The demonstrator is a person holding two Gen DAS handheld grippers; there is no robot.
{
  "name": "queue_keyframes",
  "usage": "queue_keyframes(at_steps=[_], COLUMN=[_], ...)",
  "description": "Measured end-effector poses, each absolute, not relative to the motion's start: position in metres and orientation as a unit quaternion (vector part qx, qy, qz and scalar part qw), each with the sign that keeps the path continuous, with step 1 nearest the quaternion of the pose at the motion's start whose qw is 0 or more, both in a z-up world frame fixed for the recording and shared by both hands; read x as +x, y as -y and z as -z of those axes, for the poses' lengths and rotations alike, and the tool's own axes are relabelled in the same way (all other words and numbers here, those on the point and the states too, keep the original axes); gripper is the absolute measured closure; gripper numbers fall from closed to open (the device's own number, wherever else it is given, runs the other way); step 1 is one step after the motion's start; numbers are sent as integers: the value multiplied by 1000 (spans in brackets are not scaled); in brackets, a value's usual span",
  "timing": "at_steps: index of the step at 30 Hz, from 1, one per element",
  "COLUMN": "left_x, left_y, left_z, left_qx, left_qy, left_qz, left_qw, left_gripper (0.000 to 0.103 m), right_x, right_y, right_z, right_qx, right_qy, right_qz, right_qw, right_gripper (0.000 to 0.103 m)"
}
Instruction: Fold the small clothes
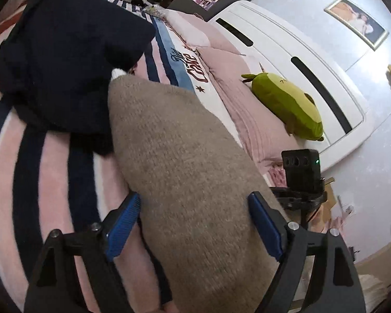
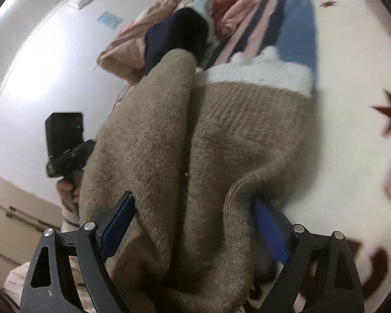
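Note:
A fuzzy taupe knit garment (image 1: 185,172) with a white hem (image 2: 263,71) lies on the striped blanket. In the left wrist view it runs between the fingers of my left gripper (image 1: 195,224), whose blue pads (image 1: 122,229) stand wide apart on either side of the cloth. In the right wrist view the same garment (image 2: 169,156) is bunched in folds between the fingers of my right gripper (image 2: 195,224), also spread wide, its right pad (image 2: 269,230) partly under a fold. A dark navy garment (image 1: 65,60) lies beyond.
The bed has a pink, navy and blue striped blanket (image 1: 47,182), pink pillows (image 1: 237,96) and a green avocado plush (image 1: 286,104) by the white headboard (image 1: 286,52). The other gripper's camera body (image 1: 302,172) shows at the right. More clothes (image 2: 232,13) are piled far back.

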State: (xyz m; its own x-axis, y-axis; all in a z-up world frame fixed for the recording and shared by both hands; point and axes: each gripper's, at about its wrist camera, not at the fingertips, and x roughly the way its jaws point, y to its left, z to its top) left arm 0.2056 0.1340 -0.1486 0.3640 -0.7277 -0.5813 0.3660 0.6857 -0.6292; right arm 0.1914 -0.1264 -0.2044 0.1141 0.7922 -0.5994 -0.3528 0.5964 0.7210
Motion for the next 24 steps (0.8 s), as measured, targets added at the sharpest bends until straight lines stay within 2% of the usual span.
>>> queue_keyframes(at_steps=[1,2,3,9,14,24], left_x=[208,209,211,219,214,186], left_y=[-133,-132,-131,-127,-139,-240], left_z=[151,152,155,152,132,101], left_qx=[-202,-206,-216,-223,-198,-169], left_qy=[-447,-446,-444,-447,-434,-415], left_qz=[344,349,362,378,382,300], left_qw=[801,798,790,780,792,842], left_gripper=[21,26,36,47,51,52], right_x=[195,199,200,208,203,214], right_y=[122,119,117,97,77,-54], right_z=[206,209,212,218,209,208], right_qx=[202,201,203,229,245,196], right_qy=[-532,-532,-533,-520,-495,-514], right_qz=[-411,-417,-422,-424,-439,-508], right_qw=[712,709,705,705,708,662], right_gripper=[13,13,13,15,22,22])
